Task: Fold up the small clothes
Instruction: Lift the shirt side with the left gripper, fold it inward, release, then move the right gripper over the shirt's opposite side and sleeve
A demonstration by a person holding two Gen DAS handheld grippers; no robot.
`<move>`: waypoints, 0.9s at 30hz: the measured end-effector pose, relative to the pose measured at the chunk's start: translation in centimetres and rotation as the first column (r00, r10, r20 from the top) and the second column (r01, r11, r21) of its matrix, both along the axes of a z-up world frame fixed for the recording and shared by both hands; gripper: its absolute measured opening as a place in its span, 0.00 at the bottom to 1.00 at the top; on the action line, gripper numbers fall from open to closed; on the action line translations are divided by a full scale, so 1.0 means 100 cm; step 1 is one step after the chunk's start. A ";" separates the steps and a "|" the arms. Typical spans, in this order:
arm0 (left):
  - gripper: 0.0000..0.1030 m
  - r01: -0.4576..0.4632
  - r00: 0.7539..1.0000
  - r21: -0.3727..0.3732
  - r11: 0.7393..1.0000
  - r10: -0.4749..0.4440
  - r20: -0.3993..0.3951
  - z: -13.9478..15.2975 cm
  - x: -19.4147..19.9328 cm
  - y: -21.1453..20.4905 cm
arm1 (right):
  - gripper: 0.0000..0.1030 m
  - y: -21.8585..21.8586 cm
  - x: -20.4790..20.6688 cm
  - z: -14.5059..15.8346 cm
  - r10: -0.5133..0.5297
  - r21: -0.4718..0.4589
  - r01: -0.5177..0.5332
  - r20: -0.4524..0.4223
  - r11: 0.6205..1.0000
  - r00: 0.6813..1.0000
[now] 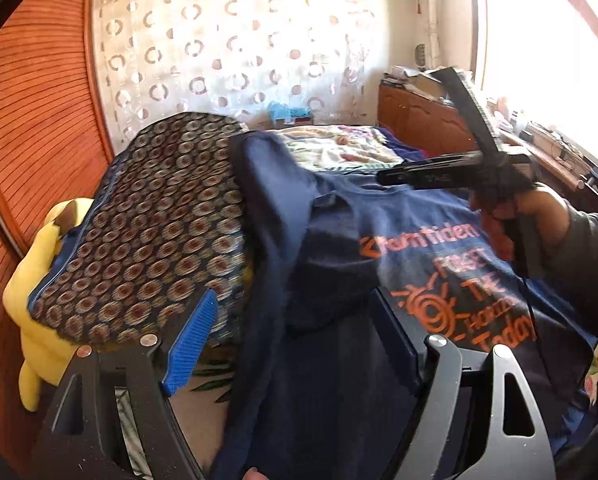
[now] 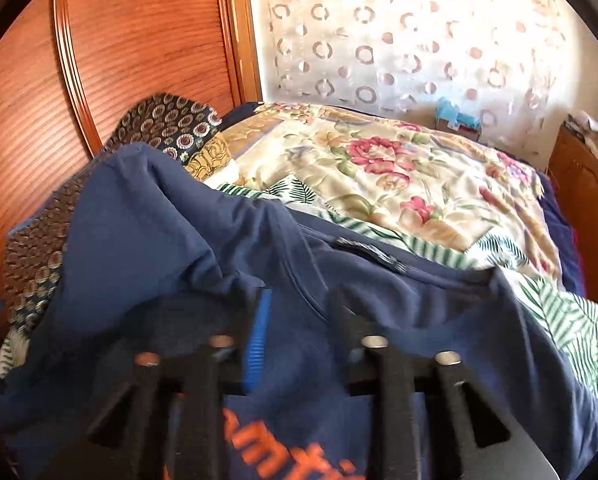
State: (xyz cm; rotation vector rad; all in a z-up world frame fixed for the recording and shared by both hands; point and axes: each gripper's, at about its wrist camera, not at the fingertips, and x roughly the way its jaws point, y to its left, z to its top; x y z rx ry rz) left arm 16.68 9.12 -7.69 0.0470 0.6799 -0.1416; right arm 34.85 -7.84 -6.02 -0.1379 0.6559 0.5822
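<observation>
A navy T-shirt with orange print lies front-up on the bed; it also fills the lower part of the right wrist view. Its left sleeve is draped up against a patterned cushion. My left gripper is open, its blue-padded fingers straddling the shirt's left side just above the cloth. My right gripper is open over the shirt's chest below the neckline, nothing between its fingers. It also shows in the left wrist view, held by a hand above the shirt's collar.
The bed has a floral quilt. A yellow plush toy sits beside the cushion at the left. A wooden wardrobe stands at the left, a wooden dresser with clutter at the right, a curtain behind.
</observation>
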 end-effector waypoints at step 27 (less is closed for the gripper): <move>0.86 0.248 0.946 0.035 0.968 -0.234 -0.226 -0.060 0.078 -0.117 | 0.63 -0.307 -0.128 -0.058 -0.522 0.025 0.527 -0.109 0.850 0.846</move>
